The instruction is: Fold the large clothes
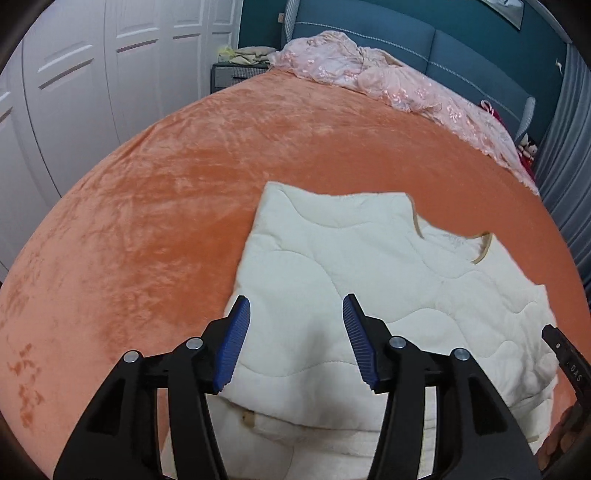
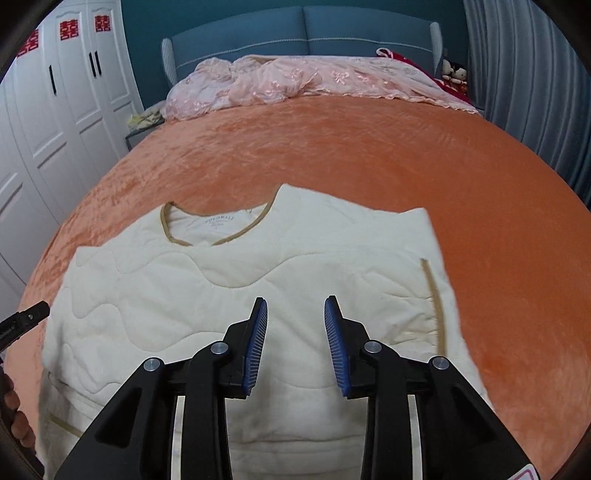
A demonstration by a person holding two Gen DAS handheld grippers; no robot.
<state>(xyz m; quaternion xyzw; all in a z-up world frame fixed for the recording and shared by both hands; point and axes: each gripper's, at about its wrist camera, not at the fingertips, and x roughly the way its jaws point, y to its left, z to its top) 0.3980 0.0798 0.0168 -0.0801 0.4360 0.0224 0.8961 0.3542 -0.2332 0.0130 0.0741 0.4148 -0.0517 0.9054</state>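
A cream quilted top (image 1: 369,280) (image 2: 236,288) with tan trim lies folded on the orange bed cover, its neckline (image 2: 207,229) facing the headboard. My left gripper (image 1: 295,306) hovers above the garment's left part, jaws open, nothing between the blue pads (image 1: 236,343). Over the right part of the garment my right gripper (image 2: 295,306) stands open too, with only cloth below the pads (image 2: 338,343). Each view catches the tip of the other gripper at its edge: the right one (image 1: 561,354) and the left one (image 2: 26,317).
The orange bed cover (image 1: 166,206) (image 2: 369,155) spreads around the garment. A pink lace cloth (image 1: 369,74) (image 2: 295,81) is heaped by the blue headboard (image 2: 295,33). White wardrobe doors (image 1: 92,81) (image 2: 55,110) stand on the left, grey curtains (image 2: 524,81) on the right.
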